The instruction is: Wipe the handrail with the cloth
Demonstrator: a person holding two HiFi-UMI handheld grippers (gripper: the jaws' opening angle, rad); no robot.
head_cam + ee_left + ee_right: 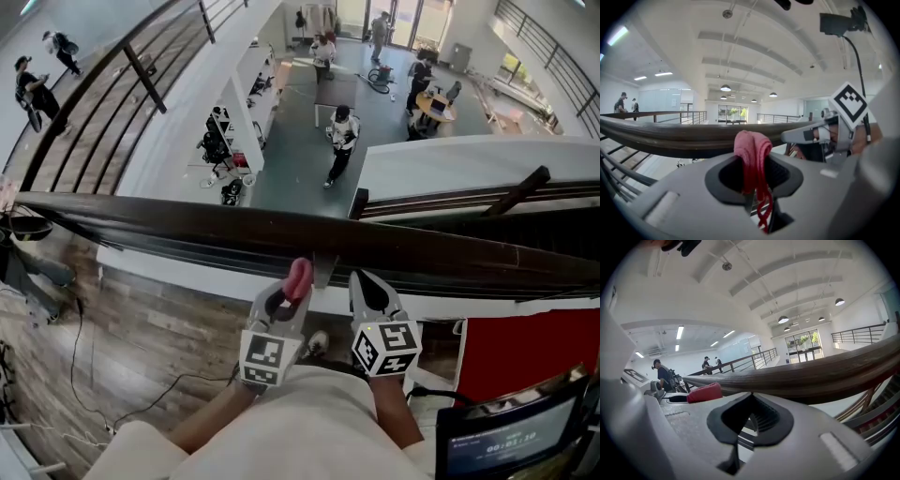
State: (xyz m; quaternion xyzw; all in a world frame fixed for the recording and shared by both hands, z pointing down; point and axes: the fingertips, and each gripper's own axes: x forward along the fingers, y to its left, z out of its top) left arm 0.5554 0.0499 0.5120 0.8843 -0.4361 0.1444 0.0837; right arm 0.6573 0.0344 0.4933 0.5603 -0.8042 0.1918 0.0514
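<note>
Beside the rail's (187, 234) near edge, my left gripper (289, 292) clamps the cloth (298, 276) while my right gripper (367, 281) is closed on nothing; I judge wiping barely begun, most rail remaining.

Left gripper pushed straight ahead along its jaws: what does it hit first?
The handrail, most likely. The left gripper is shut on the red cloth, whose bunched top sticks out in front, so the cloth would touch the rail before the jaws. The gap looks small, but depth is unclear.
</note>
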